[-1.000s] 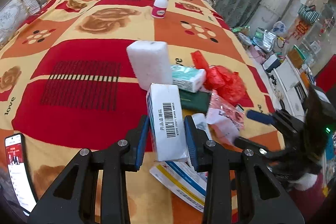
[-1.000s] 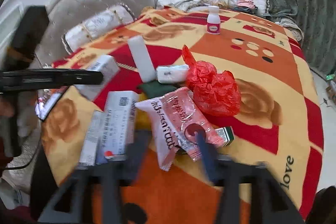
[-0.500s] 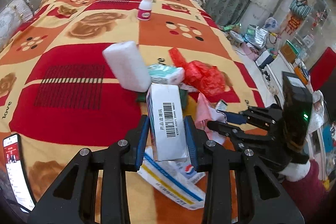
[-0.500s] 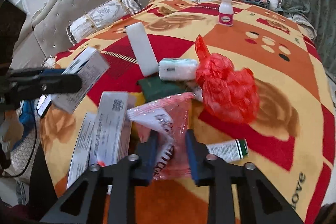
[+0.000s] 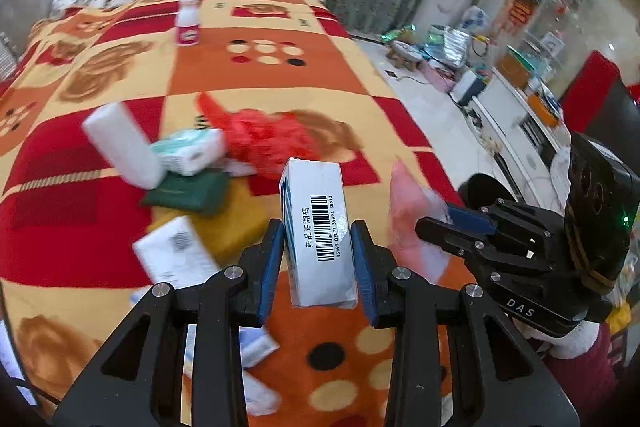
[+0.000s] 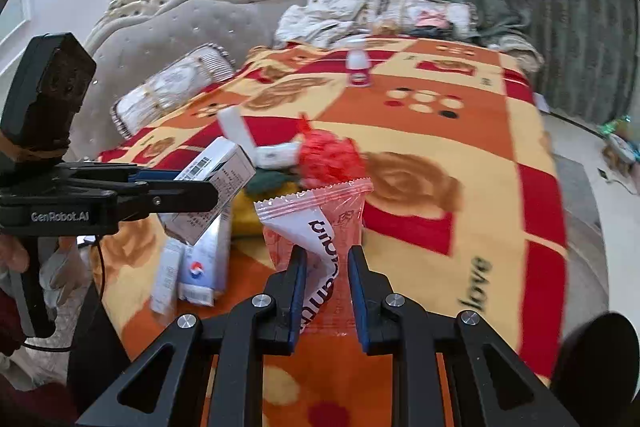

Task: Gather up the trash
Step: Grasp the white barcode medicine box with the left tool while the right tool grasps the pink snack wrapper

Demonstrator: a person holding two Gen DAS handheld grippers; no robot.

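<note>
My left gripper (image 5: 318, 265) is shut on a white medicine box (image 5: 318, 227) with a barcode and holds it above the blanket. That box (image 6: 218, 173) and the left gripper (image 6: 180, 193) also show at the left of the right wrist view. My right gripper (image 6: 326, 285) is shut on a pink and clear plastic snack wrapper (image 6: 320, 223), lifted off the blanket. In the left wrist view the wrapper (image 5: 408, 215) hangs blurred from the right gripper (image 5: 452, 223). More trash lies on the bed: a red plastic bag (image 5: 264, 137), a white block (image 5: 120, 145), a tissue pack (image 5: 188, 151), a green packet (image 5: 186, 191).
A patterned orange, red and yellow blanket (image 5: 280, 75) covers the bed. A small white bottle (image 5: 188, 21) stands far back. Flat white boxes (image 6: 196, 263) lie near the front edge. Pillows and a padded headboard (image 6: 168, 39) are at the left, curtains behind, floor clutter (image 5: 448, 47) to the right.
The right gripper closed on the snack wrapper and lifted it off the pile. The left gripper, still holding the barcode box, moved rightward toward the bed's edge.
</note>
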